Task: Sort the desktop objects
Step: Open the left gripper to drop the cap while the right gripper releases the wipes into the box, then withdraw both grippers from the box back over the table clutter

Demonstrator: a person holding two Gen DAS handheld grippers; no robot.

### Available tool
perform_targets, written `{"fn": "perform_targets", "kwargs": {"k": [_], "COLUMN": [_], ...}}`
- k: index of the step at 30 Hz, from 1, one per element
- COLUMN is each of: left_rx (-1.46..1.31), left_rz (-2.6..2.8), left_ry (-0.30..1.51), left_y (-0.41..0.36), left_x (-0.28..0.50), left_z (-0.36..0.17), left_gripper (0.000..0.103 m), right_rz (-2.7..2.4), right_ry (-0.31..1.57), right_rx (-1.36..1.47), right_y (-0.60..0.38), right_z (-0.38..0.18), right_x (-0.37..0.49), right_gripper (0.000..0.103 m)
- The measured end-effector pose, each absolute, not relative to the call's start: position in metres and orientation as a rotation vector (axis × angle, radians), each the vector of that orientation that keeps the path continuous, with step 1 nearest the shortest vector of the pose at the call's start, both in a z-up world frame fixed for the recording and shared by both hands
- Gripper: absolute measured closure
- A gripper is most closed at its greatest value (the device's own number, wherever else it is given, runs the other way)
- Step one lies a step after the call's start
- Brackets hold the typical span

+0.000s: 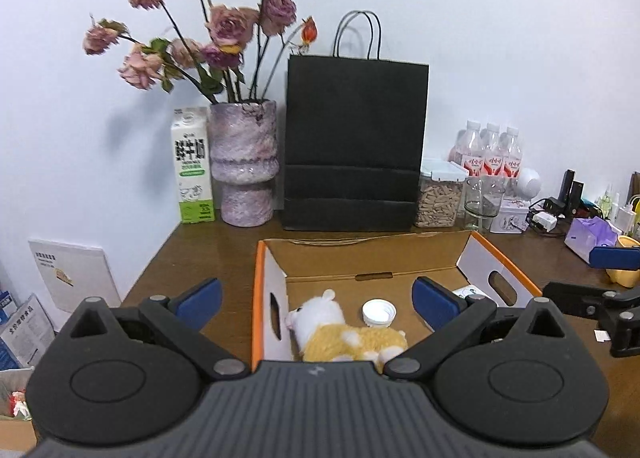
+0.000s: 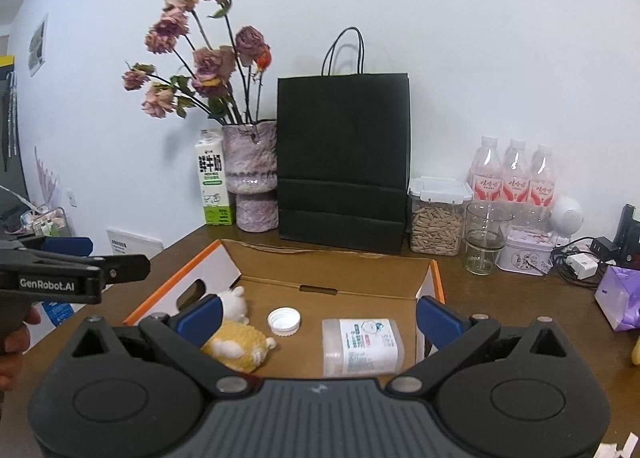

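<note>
here, in the left wrist view, the left gripper (image 1: 318, 298) hangs with blue fingers spread wide and empty above the cardboard box (image 1: 276, 254) on the brown desk (image 1: 192, 254). a plush toy (image 1: 344, 332) lies by the box's left wall, a white cap (image 1: 379, 313) beside it. in the right wrist view, the right gripper (image 2: 319, 314) gapes empty too; a wipes pack (image 2: 362, 346), slightly blurred, lies near the box's right wall.
</note>
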State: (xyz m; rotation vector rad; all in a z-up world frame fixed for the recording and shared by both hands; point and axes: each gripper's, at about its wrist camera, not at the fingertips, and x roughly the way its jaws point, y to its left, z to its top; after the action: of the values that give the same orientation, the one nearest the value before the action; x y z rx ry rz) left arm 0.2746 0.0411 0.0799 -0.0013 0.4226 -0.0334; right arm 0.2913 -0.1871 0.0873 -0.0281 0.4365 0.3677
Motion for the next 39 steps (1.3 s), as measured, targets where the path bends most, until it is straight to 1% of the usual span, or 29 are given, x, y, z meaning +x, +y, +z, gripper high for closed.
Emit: {"fn": "perform_targets", "kwargs": {"k": [9,21,31,39], "left_rx": [-0.007,-0.053,-0.086,-0.084], "left_rz": [-0.031,-0.013,0.031,0.028], "left_ry": [0.361,0.375,0.405,0.41], "left_y": [0.043,0.041,0.046,0.046], "left_x": [0.221,0.171,0.143,0.136], "left_z": [0.07,0.039,0.014,0.01], "left_gripper": [0.0,0.0,0.0,0.0], "right_rz": [0.384,0.379,0.355,0.374], "right_ry": [0.407,0.444,0.508,0.519], "right_rx": [-0.016,-0.005,0.02,0.026], "right_y": [-0.196,-0.198,-0.204,-0.203], "right_z": [0.083,0.049,0.016,0.012], "right_x": [0.24,0.191,0.164,0.157], "right_gripper": [0.0,0.0,0.0,0.0]}}
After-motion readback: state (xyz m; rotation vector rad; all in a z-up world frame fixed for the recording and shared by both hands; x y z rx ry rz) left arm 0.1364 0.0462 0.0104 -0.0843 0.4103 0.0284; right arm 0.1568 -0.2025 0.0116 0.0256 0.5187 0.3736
